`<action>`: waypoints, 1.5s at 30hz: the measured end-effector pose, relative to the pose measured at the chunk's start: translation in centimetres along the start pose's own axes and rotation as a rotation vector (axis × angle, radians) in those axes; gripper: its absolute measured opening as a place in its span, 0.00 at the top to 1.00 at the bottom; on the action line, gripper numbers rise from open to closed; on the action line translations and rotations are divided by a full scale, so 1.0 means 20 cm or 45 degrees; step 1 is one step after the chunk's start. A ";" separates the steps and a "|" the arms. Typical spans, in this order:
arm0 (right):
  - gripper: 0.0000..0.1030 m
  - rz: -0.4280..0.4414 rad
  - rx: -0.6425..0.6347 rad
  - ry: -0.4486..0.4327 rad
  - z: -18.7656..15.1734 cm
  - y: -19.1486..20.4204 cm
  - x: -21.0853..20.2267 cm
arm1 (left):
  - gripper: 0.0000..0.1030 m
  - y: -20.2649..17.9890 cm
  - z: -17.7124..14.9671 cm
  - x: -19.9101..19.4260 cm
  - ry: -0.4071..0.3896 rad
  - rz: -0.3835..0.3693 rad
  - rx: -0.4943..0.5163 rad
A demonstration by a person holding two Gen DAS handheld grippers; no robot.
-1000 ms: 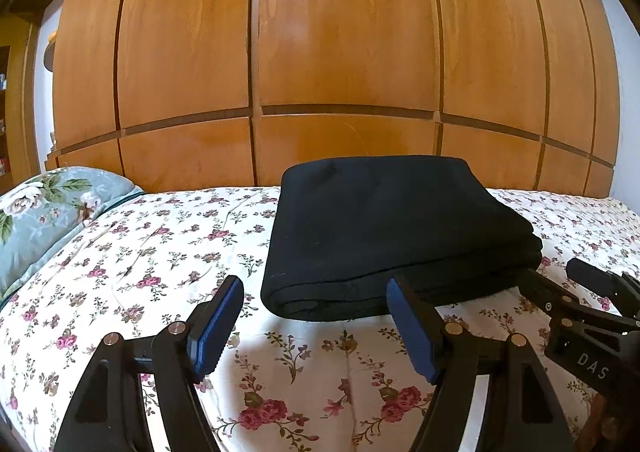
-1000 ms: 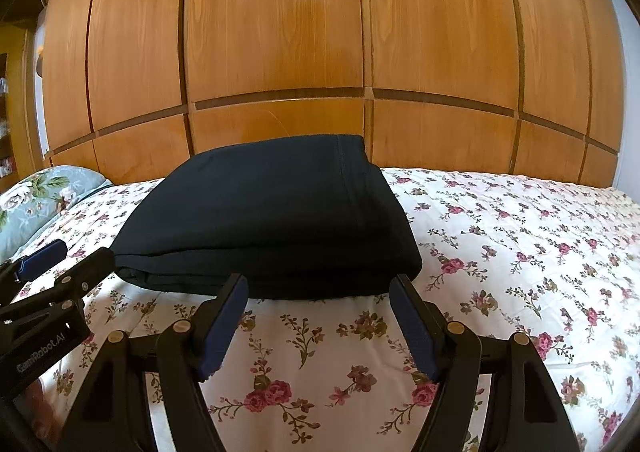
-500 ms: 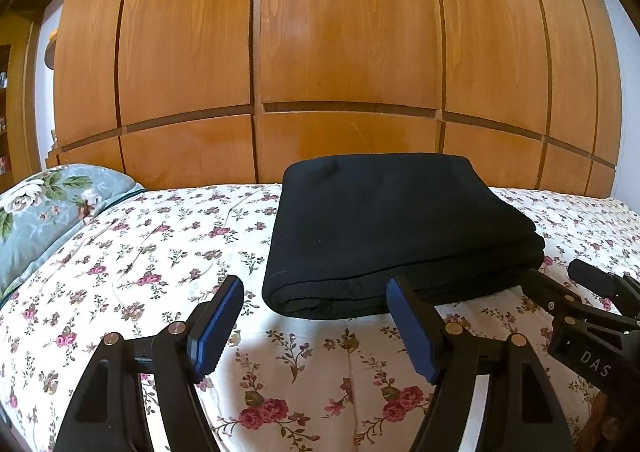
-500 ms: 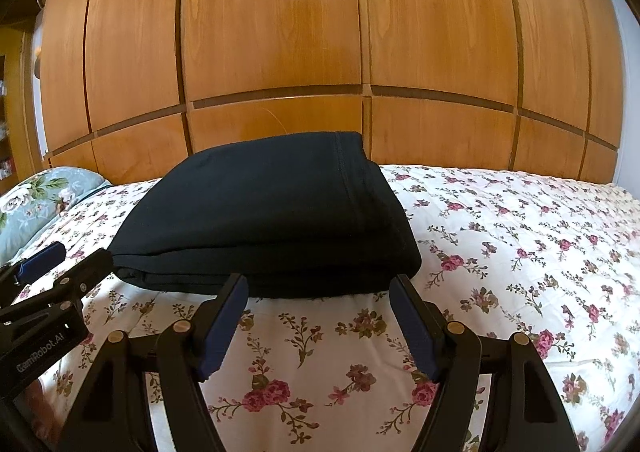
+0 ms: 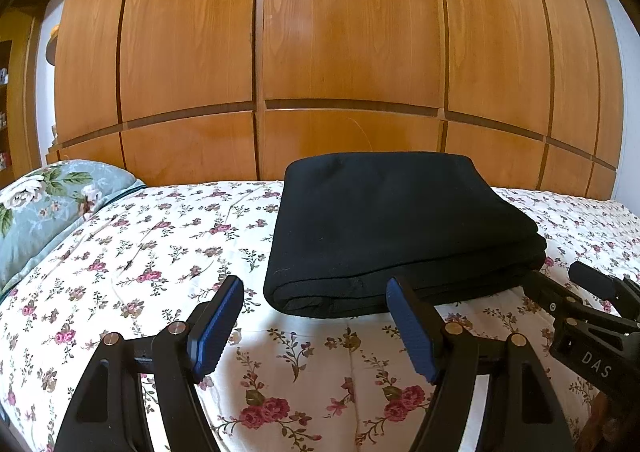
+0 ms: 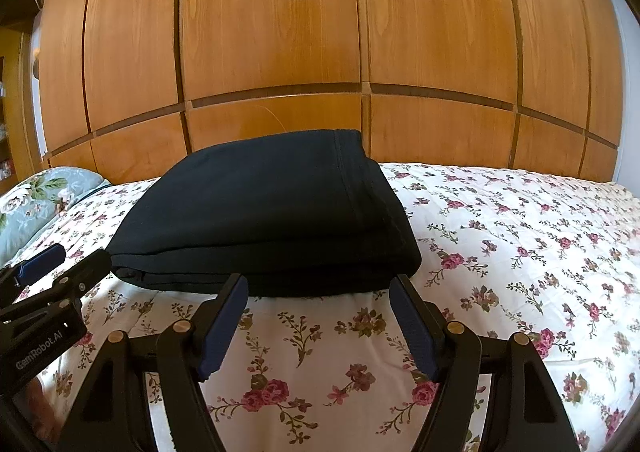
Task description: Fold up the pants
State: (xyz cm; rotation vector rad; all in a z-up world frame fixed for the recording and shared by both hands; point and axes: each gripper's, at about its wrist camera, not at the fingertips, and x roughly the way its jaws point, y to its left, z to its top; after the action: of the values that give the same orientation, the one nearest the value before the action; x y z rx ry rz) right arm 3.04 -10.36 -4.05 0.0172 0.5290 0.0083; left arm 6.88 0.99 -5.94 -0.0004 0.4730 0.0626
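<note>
Currently your left tool [image 5: 314,316] is spread wide, blue pads [image 5: 218,322] empty, tips just short of the near edge of the pants [image 5: 396,228]. Your right tool [image 6: 318,316] is likewise wide apart and grips nothing, its tips at the pants' [image 6: 272,211] near edge; contact unclear. Pants lie folded in a black stack on the floral bed [image 6: 520,252]. Pillow [image 5: 44,195] at far left, wooden wardrobe [image 5: 340,51] behind.

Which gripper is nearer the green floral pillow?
Left. The left gripper sits by the folded black pants' pillow-side corner; the right gripper is at the far corner, with the pillow beyond the left one.
</note>
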 end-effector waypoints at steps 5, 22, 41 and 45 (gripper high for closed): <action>0.29 0.002 -0.001 0.002 0.00 0.00 0.00 | 0.27 0.00 0.00 0.00 0.002 0.002 -0.001; 0.29 0.006 0.005 0.016 0.00 -0.01 0.01 | 0.27 0.00 -0.01 0.01 0.016 0.008 -0.009; 0.29 0.010 0.009 0.023 0.00 -0.02 0.02 | 0.27 0.01 -0.01 0.02 0.028 0.010 -0.011; 0.29 0.010 0.008 0.023 0.00 -0.02 0.02 | 0.27 0.01 -0.01 0.02 0.031 0.009 -0.010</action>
State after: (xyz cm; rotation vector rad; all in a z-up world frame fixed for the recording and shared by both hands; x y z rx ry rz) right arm 3.37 -10.67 -4.34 0.0256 0.5473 0.0140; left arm 7.18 1.30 -6.26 -0.0074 0.4973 0.0719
